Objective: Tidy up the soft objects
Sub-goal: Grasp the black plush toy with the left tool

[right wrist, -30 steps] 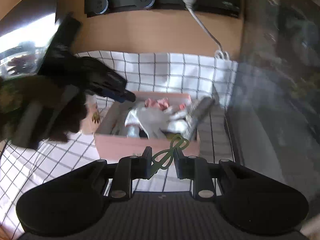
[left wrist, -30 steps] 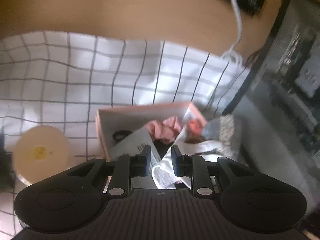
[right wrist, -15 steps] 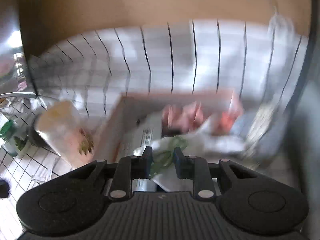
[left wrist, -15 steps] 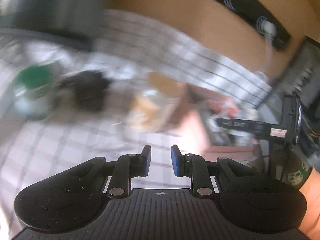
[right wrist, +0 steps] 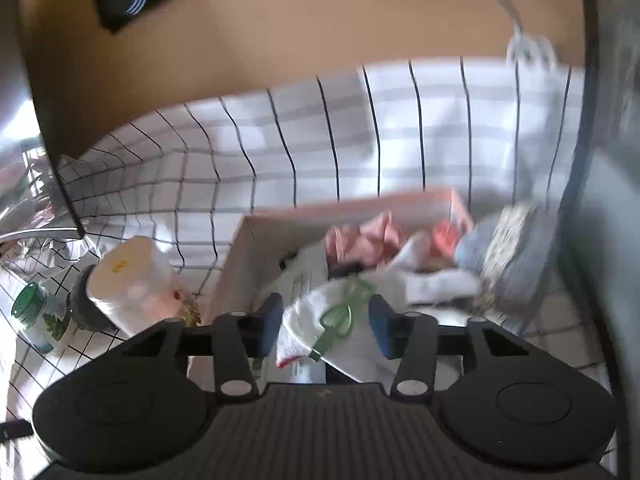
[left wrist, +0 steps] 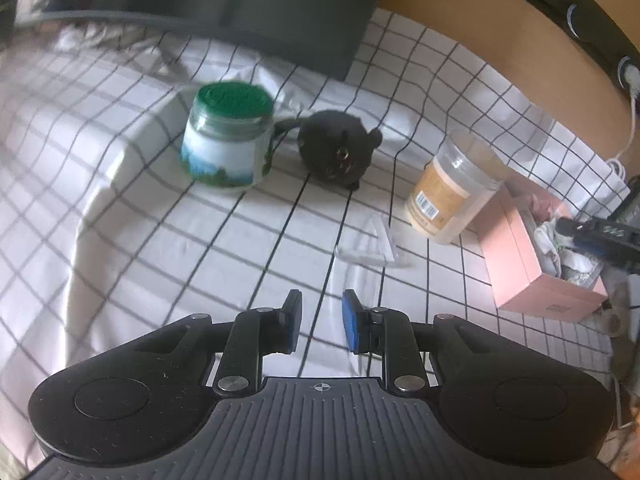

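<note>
A pink box [left wrist: 532, 276] holds several soft items at the right of the checked cloth; it also shows in the right wrist view [right wrist: 360, 206]. A black plush toy [left wrist: 336, 152] lies on the cloth, well ahead of my left gripper [left wrist: 320, 318], which is slightly open and empty above the cloth. My right gripper [right wrist: 324, 320] hangs open over the box. A green hair tie [right wrist: 340, 316] lies on a white cloth [right wrist: 360, 292] in the box, between its jaws. Pink fabric [right wrist: 364, 240] and a grey sock [right wrist: 500, 256] lie further in.
A green-lidded jar [left wrist: 228, 140] stands left of the plush toy. A clear tub with an orange label [left wrist: 452, 192] stands beside the box. A clear wrapper [left wrist: 376, 244] lies on the cloth. A dark monitor [left wrist: 260, 4] stands at the back. A wall socket strip [left wrist: 580, 20] is behind.
My left gripper has swung left away from the box to face the jar and plush toy. My right gripper has moved over the box and opened, releasing the green hair tie.
</note>
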The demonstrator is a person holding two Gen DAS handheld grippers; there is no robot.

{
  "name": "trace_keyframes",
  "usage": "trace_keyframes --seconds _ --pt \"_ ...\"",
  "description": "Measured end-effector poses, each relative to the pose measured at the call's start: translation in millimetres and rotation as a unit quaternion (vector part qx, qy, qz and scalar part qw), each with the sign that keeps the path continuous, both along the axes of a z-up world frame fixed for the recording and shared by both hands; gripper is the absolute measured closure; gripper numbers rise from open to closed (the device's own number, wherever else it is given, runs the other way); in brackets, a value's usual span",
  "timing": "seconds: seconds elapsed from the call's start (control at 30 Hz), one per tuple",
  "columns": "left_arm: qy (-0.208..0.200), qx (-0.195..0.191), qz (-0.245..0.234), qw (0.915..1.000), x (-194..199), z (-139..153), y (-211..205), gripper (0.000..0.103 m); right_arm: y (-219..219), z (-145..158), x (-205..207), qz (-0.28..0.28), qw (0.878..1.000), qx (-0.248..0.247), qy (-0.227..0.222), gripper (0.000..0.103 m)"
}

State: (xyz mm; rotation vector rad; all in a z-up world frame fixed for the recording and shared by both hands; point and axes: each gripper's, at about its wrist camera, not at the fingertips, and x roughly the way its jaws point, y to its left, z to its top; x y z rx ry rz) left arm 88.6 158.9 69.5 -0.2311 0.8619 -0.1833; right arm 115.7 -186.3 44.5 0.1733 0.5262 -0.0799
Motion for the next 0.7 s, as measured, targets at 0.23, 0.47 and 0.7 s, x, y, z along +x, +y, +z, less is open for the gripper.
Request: trace_keyframes --seconds 0.23,0.47,0.7 --pt "-0.042 0.031 -0.035 0.9980 13 -4 -15 0.079 43 11 -49 0.046 0.995 -0.090 -0.025 0.036" --pt "-0.082 0.049 -0.116 0.9886 37 0 -36 0.078 76 -11 -80 0.106 0.991 -0.082 0.025 0.036" --pt "-0.110 0.064 -0.042 0.9910 69 19 -32 0.078 93 -25 -89 0.117 0.989 -0.080 0.044 0.036"
